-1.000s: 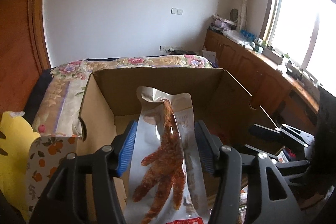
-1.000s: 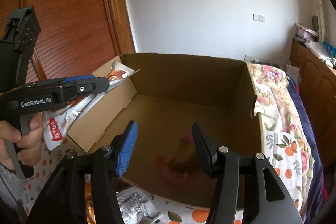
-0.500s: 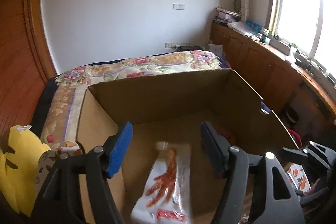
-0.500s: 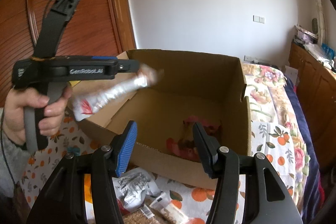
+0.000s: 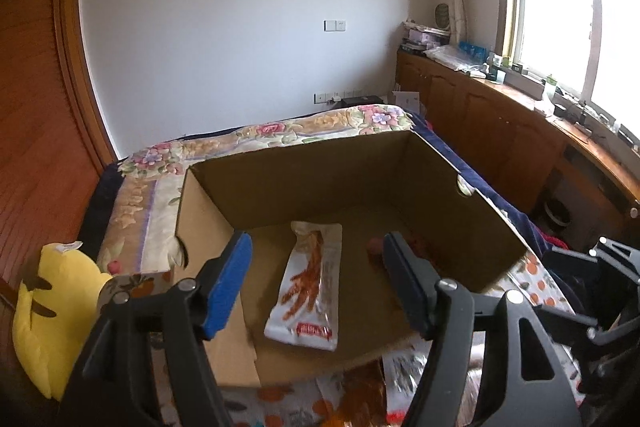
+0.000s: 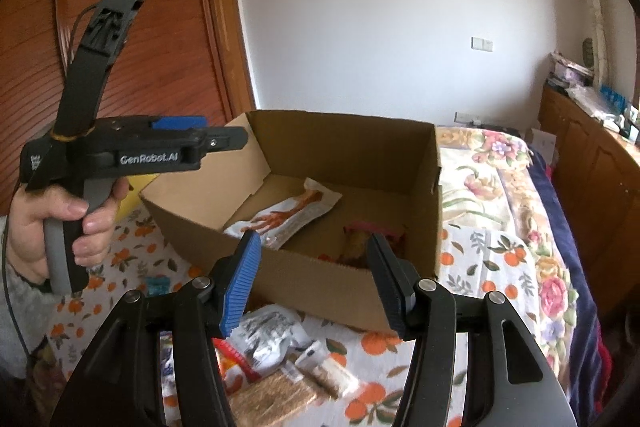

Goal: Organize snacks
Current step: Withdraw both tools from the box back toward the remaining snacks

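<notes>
Snacks [image 6: 280, 379] were left heaped on the bedspread [image 6: 500, 259] before the cardboard box [image 6: 304, 279], where a chicken-foot packet [image 5: 310, 287] and a red packet [image 6: 372, 241] were already laid, while both left gripper [image 5: 316, 285] and right gripper [image 6: 312, 279] were held spread, empty.

Daylit, fairly bright. Blown-out glare from window [image 5: 568, 7] up and right of the left-wrist fingers [image 5: 226, 287]. Box [image 5: 320, 183] interior beyond the fingers shadowed, dim. Heavy fisheye bending and dark vignette at edges. Packets [image 6: 280, 367] below the right-wrist fingers [image 6: 240, 287] soft, slightly blurred.
</notes>
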Demonstrator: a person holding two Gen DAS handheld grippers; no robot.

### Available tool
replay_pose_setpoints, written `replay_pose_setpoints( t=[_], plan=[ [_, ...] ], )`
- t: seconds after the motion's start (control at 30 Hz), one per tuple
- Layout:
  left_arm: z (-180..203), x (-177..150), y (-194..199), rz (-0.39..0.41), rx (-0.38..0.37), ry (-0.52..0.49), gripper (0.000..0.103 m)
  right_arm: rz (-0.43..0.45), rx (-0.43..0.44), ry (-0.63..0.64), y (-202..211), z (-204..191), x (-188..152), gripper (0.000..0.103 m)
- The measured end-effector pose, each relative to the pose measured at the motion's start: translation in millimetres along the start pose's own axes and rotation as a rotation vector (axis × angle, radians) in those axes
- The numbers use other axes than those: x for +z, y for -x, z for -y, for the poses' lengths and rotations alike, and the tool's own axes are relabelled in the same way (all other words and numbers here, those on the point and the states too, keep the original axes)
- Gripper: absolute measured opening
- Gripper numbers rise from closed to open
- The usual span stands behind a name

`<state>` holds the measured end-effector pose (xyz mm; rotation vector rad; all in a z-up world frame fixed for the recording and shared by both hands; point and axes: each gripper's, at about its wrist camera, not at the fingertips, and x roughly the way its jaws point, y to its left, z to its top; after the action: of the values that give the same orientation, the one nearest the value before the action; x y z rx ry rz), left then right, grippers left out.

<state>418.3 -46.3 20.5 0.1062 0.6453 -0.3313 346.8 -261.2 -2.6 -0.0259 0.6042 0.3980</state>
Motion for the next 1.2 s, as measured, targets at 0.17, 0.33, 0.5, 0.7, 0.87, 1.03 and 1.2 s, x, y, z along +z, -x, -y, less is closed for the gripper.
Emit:
replay_pose_setpoints(
  t=[0.17, 0.33, 0.5, 0.7, 0.87, 1.03, 1.2],
  plan=[
    [5, -17, 30, 0.009, 0.002, -0.009, 0.069, 0.006, -0.015, -0.018, 30, -10, -9, 0.057],
    [11, -34, 58, 0.015, 0.002, -0.022, 0.069, 0.0, -0.027, -0.026, 52, -22, -22, 0.058],
    [13, -56, 79, 0.011, -0.014, -0.021, 0.069, -0.007, -0.033, -0.04, 64, -33, -33, 0.058],
    [18, -86, 92, -0.002, -0.033, -0.018, 0.069, -0.019, -0.034, -0.054, 68, -41, -47, 0.059],
    [24, -111, 99, -0.016, -0.053, -0.02, 0.069, -0.044, -0.032, -0.057, 62, -46, -59, 0.06],
    [29, -133, 104, -0.029, -0.075, -0.009, 0.069, -0.09, -0.017, -0.07, 47, -48, -70, 0.059],
    [31, -157, 101, -0.041, -0.079, -0.003, 0.069, -0.141, -0.023, -0.089, 25, -49, -84, 0.059]
  ],
)
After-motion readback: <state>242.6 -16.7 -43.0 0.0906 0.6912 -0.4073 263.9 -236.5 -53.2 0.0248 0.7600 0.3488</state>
